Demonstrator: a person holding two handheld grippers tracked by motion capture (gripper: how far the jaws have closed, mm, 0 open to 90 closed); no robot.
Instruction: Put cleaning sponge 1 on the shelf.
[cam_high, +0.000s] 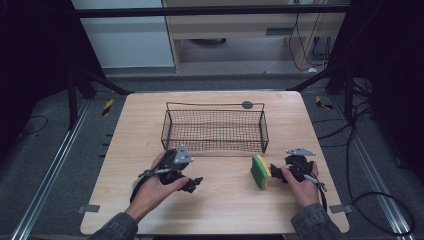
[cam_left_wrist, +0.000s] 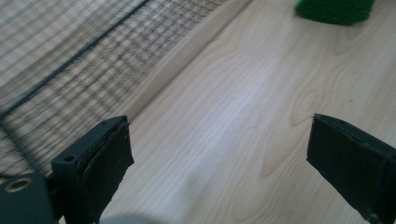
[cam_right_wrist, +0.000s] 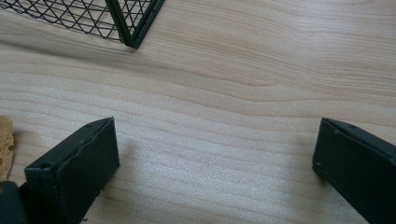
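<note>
Sponge (cam_high: 259, 172) rests on the bench (cam_high: 220, 210) just beside the right tongs (cam_high: 276, 172), before the wire basket (cam_high: 215, 131); both tongs released. Likely light, soft: pinch its long faces.

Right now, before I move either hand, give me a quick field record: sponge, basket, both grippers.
sponge: green and yellow, on its edge on the table, just left of the right gripper
basket: black wire mesh, mid-table, nothing in it
left gripper: open, nothing between the jaws
right gripper: open, beside the sponge, not gripping it
</note>
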